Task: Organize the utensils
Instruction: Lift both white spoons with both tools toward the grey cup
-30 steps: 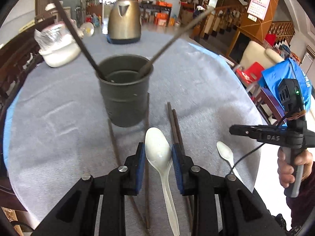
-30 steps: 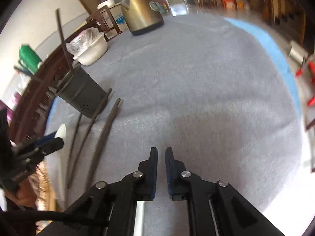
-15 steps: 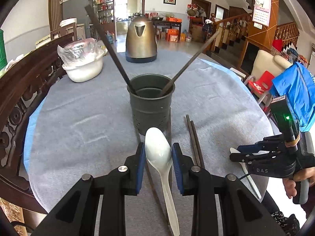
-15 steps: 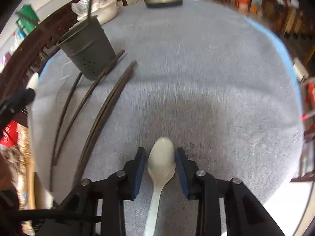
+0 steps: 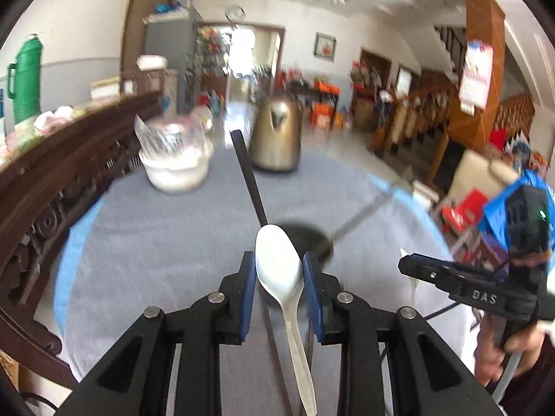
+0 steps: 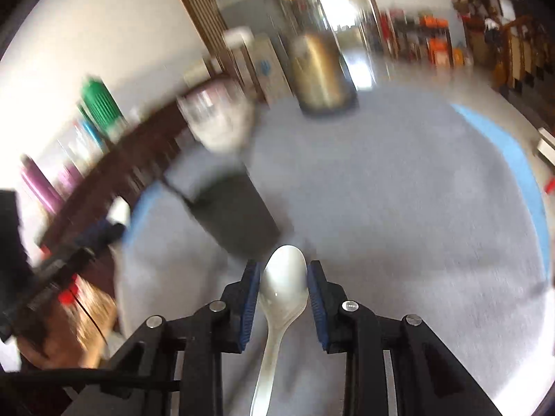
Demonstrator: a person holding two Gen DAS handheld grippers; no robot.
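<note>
My left gripper (image 5: 279,270) is shut on a white plastic spoon (image 5: 279,270), bowl forward, held above the dark grey utensil cup (image 5: 305,232), whose rim shows just beyond the spoon. Dark chopsticks (image 5: 248,180) lean out of the cup. My right gripper (image 6: 282,277) is shut on a second white spoon (image 6: 284,282), lifted off the table, with the cup (image 6: 236,215) ahead to its left. The right gripper also shows at the right of the left wrist view (image 5: 461,280). Both views are blurred.
A gold kettle (image 5: 275,142) and a white bowl covered in plastic wrap (image 5: 177,163) stand at the far side of the grey-clothed round table (image 5: 156,242). A dark carved wooden chair back (image 5: 52,180) lines the left edge. A chopstick (image 5: 274,343) lies under the left gripper.
Both grippers have risen off the table with their spoons. The left one now looks over the cup from above; the right one has swung towards the cup.
</note>
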